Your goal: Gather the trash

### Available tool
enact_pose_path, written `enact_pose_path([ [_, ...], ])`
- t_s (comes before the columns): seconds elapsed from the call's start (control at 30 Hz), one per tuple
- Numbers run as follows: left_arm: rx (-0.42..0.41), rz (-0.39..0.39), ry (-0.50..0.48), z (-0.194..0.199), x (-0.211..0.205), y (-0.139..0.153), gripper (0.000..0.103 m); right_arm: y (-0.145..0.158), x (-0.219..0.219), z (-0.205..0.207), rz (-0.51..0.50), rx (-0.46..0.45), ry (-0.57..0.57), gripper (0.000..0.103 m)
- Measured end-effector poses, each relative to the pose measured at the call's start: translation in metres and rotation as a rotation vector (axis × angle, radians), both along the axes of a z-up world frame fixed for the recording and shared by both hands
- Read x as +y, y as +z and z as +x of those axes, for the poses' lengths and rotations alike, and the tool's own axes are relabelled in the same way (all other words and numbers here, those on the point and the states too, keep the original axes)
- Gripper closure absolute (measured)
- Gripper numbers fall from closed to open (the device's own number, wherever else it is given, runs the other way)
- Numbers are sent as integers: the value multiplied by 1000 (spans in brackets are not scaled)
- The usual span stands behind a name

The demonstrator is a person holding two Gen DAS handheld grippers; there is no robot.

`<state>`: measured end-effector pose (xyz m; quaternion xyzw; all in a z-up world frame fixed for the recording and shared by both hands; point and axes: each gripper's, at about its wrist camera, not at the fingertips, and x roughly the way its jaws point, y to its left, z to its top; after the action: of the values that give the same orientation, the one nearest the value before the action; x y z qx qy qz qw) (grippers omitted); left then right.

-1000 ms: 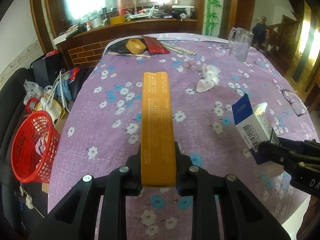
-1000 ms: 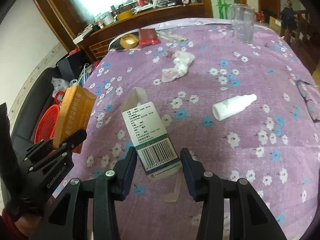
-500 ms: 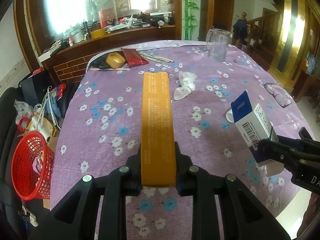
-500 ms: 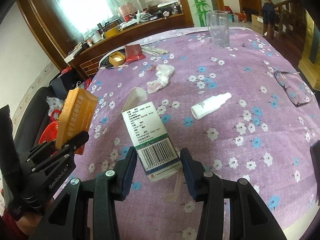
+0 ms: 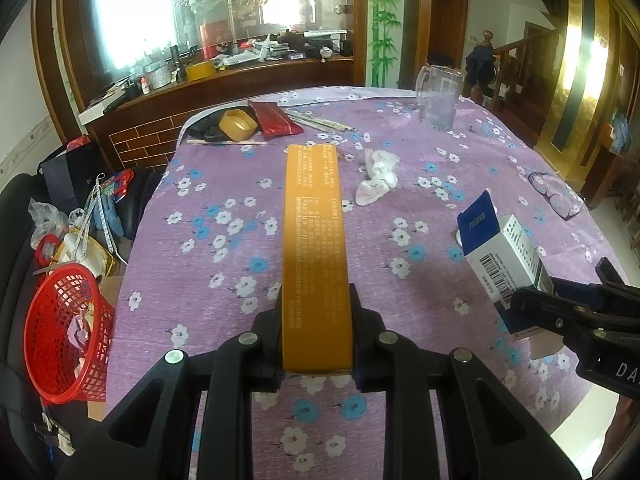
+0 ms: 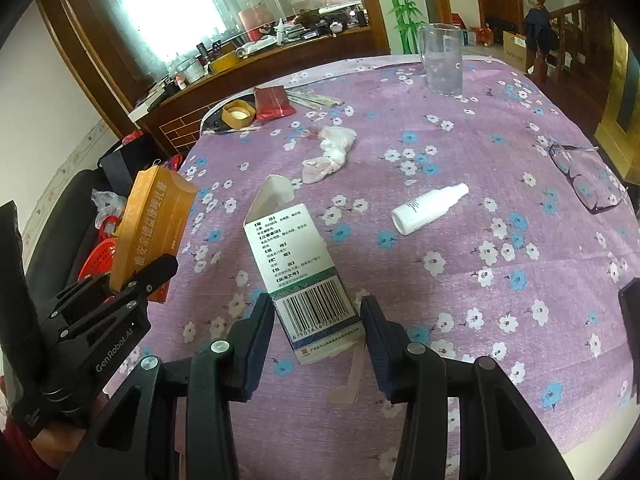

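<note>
L gripper squeezes orange box. R gripper squeezes white box. Both boxes up off purple table. Red basket far left.

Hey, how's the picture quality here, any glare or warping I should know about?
Left wrist view: window blown out white, gold wall panel glaring, edges bent by the fisheye; orange box sharp. Right wrist view: same window washed out, white box print crisp, table curved.

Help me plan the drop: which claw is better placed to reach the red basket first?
Left. The left claw, shut on the orange box, is on the table side nearest the red basket; the right claw holds the white box farther away.
</note>
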<state>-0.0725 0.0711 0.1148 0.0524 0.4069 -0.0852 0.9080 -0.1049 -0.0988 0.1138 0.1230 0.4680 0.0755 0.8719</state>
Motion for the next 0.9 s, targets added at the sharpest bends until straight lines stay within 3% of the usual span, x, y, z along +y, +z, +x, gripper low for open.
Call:
enact_pose_path([
  [0.9,7,-15,178,-5,106,-5,80,-10,91,25,12,25,151,54],
])
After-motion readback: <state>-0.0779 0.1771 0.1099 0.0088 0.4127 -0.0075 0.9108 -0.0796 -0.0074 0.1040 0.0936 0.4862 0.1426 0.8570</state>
